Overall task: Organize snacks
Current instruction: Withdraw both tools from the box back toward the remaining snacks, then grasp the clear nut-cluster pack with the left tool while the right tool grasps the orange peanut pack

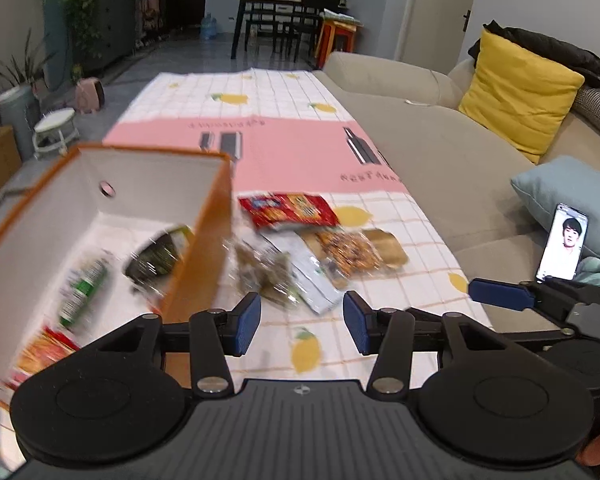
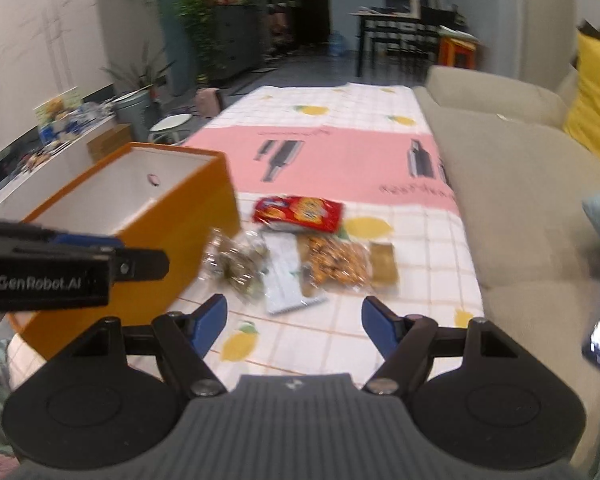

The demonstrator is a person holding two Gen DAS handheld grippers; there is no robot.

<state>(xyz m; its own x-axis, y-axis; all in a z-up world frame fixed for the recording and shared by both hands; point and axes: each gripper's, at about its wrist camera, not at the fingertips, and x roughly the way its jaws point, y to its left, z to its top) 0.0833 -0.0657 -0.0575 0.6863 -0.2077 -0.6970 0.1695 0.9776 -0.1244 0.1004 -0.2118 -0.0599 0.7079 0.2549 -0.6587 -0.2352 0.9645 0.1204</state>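
An orange box (image 1: 204, 248) with a white inside stands at the left of the table and holds a green packet (image 1: 82, 292), a dark packet (image 1: 160, 256) and a red-orange packet (image 1: 44, 350). On the cloth beside it lie a red cracker bag (image 1: 288, 210), a clear bag of brown snacks (image 1: 266, 272), a white pouch (image 1: 314, 280), an orange snack bag (image 1: 348, 256) and a tan bar (image 1: 384, 246). My left gripper (image 1: 302, 326) is open and empty above the cloth, near the box. My right gripper (image 2: 294, 326) is open and empty, short of the snacks (image 2: 300, 264); the box (image 2: 172, 232) is to its left.
The table carries a lemon-print and pink cloth (image 1: 284, 148). A beige sofa (image 1: 440, 152) with a yellow cushion (image 1: 516, 92) runs along the right. A phone (image 1: 562, 246) stands lit at the right edge. My other gripper shows at the left of the right wrist view (image 2: 60, 272).
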